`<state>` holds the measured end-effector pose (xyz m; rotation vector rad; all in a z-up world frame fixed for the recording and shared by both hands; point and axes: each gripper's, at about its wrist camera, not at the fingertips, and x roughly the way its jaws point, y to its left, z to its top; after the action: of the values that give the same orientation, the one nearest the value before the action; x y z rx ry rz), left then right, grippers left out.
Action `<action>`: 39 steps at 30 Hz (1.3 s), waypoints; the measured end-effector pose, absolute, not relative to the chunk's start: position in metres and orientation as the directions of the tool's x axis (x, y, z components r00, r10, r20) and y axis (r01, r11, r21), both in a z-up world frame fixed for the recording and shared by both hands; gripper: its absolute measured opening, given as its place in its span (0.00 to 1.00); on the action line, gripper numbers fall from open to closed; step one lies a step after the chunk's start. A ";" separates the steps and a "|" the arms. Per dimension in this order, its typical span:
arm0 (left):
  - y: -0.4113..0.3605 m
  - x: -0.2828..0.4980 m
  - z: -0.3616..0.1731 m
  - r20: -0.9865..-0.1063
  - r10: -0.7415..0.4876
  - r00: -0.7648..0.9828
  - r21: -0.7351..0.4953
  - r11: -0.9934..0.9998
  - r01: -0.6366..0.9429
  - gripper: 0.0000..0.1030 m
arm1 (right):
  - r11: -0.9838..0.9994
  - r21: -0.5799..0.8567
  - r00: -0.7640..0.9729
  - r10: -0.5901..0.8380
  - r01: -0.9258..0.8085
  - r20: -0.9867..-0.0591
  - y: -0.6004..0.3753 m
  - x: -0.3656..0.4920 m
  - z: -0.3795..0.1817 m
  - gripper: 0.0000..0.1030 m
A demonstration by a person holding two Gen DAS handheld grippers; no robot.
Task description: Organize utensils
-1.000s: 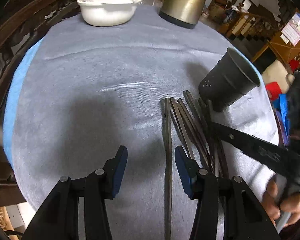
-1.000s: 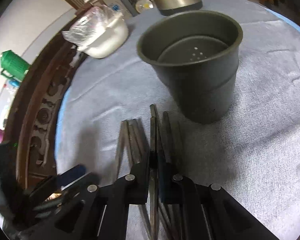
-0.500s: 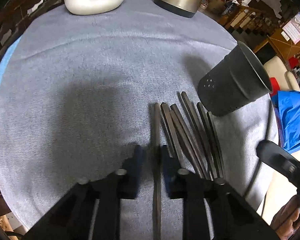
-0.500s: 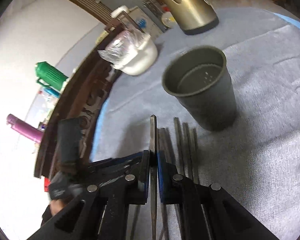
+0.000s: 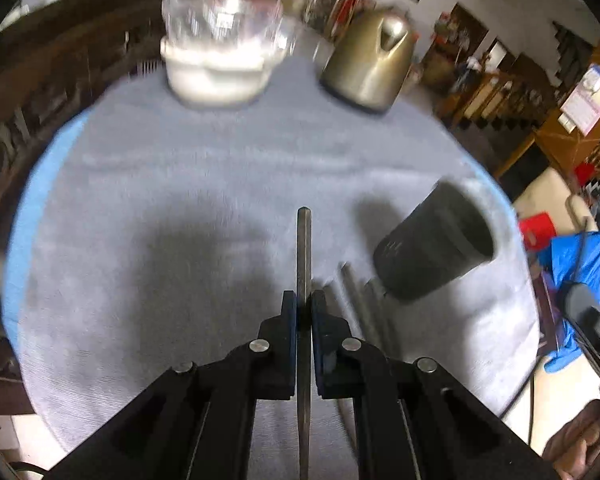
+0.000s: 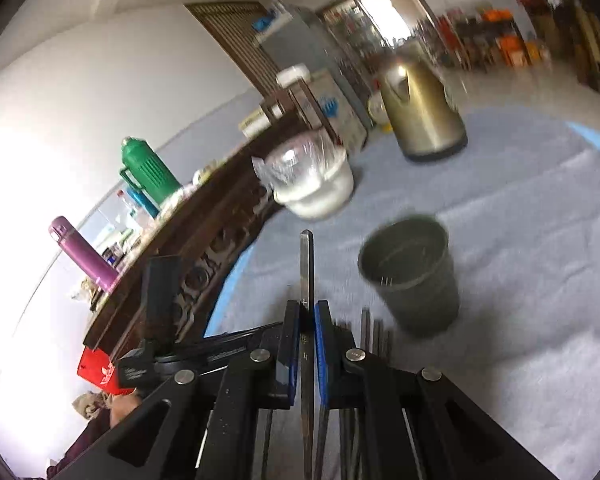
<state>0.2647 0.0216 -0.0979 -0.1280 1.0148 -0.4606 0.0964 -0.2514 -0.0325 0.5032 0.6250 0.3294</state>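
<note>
My left gripper (image 5: 304,308) is shut on a dark chopstick (image 5: 304,248) that sticks out past its blue pads, lifted off the cloth. Several more dark chopsticks (image 5: 356,300) lie on the grey cloth just right of it, next to the dark perforated holder cup (image 5: 436,244). My right gripper (image 6: 307,316) is shut on another chopstick (image 6: 307,264), raised above the table. The holder cup (image 6: 412,276) stands upright and empty to its right, with the remaining chopsticks (image 6: 374,330) at its foot. The left gripper's body (image 6: 172,356) shows at lower left of the right wrist view.
A white bowl covered in plastic wrap (image 5: 220,64) and a gold kettle (image 5: 372,64) stand at the table's far side. A carved wooden chair back (image 6: 204,248) curves along the left edge. A person's hand (image 5: 576,444) shows at lower right.
The left gripper has shut on a chopstick and lifted it off the cloth. The right gripper has risen and tilted up with its chopstick, so the cup now looks smaller and farther.
</note>
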 end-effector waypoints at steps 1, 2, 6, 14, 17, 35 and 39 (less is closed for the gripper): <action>0.023 0.261 -0.084 -0.761 -0.434 0.482 -0.313 0.897 0.313 0.07 | 0.835 0.531 0.782 0.425 -0.144 -0.457 -0.254 0.095 -0.029 0.08; 0.024 0.258 -0.075 -0.745 -0.437 0.504 -0.313 0.896 0.315 0.07 | 0.837 0.527 0.795 0.416 -0.146 -0.442 -0.257 0.094 -0.025 0.08; 0.022 0.248 -0.034 -0.650 -0.463 0.602 -0.325 0.886 0.331 0.06 | 0.844 0.517 0.859 0.366 -0.144 -0.358 -0.271 0.092 -0.008 0.08; 0.013 0.239 0.036 -0.488 -0.504 0.712 -0.346 0.861 0.373 0.06 | 0.864 0.489 0.946 0.251 -0.123 -0.205 -0.294 0.098 0.034 0.08; 0.002 0.238 0.049 -0.478 -0.492 0.727 -0.303 0.870 0.390 0.06 | 0.868 0.486 0.960 0.213 -0.100 -0.183 -0.300 0.108 0.044 0.08; 0.017 0.352 -0.130 -0.877 -0.333 0.346 -0.309 0.943 0.125 0.07 | 0.925 0.376 0.987 0.005 0.057 -0.163 -0.304 0.159 0.046 0.08; 0.006 0.356 -0.144 -0.897 -0.328 0.297 -0.305 0.944 0.124 0.16 | 0.943 0.330 0.975 0.036 0.038 -0.218 -0.293 0.159 0.030 0.08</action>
<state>0.3558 0.0059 -0.1444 -0.1901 1.2350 -0.3033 0.1595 -0.2930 0.0298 0.3390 0.2239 -0.0010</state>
